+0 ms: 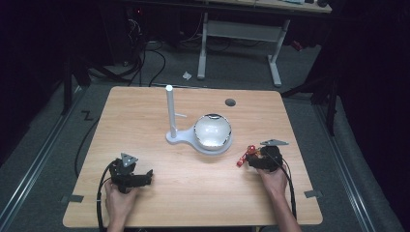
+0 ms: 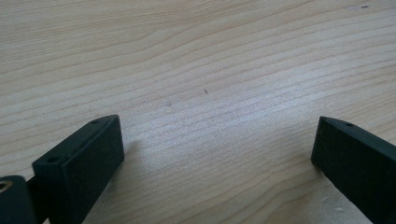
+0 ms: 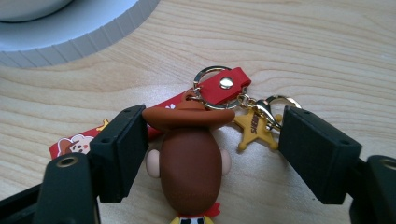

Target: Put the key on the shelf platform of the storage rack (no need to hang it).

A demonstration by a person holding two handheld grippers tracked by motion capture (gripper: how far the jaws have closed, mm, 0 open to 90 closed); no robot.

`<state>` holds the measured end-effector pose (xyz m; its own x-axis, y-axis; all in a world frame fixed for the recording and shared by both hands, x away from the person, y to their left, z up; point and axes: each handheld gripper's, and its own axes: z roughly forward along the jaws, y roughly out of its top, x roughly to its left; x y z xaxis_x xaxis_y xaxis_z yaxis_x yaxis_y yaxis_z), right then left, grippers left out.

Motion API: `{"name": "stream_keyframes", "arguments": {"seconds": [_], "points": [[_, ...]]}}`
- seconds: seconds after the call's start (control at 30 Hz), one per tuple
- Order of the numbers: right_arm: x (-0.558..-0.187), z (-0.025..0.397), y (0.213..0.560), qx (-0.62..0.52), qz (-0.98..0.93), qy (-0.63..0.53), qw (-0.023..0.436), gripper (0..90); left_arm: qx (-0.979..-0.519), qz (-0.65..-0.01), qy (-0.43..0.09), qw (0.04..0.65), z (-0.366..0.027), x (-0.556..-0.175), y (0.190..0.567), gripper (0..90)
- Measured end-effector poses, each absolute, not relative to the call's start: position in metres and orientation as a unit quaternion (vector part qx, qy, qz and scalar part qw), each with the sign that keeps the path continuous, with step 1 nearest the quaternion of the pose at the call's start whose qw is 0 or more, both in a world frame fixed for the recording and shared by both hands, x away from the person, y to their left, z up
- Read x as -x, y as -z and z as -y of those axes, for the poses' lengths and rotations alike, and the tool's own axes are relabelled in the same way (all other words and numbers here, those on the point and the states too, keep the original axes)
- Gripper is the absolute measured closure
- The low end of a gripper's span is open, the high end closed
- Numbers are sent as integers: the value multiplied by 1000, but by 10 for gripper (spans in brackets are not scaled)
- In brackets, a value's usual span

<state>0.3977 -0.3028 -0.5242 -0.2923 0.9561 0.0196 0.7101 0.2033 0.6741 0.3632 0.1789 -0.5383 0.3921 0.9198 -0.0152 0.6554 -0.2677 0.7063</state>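
Straddling the cowboy keychain (image 3: 189, 158) with jaws apart, the right claw (image 3: 212, 154) hasn't gripped yet; the left claw (image 2: 217, 158) rests open on the surface (image 2: 196, 56).

We read "SHERIFF" on the yellow star (image 3: 252, 126), just inside the right-hand jaw. We find no other legible text.

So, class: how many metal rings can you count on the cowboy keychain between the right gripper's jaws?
2. One split ring passes through the red strap above the cowboy keychain hat; a smaller ring sits by the yellow star charm. Others may be hidden under the figure.
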Motion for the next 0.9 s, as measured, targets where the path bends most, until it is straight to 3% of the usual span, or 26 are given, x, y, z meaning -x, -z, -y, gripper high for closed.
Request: {"name": "stream_keyframes", "arguments": {"seconds": [0.13,0.47,0.9], "points": [[-399,302,525,-555,-749,-294,212,281,-769,-512,-205,323,-179,-363,538,27],[-400,293,522,-527,-768,-281,231,502,-769,-512,-205,323,-179,-363,538,27],[-394,291,516,-500,-778,-296,238,513,-769,-512,-205,323,-179,-363,538,28]]}}
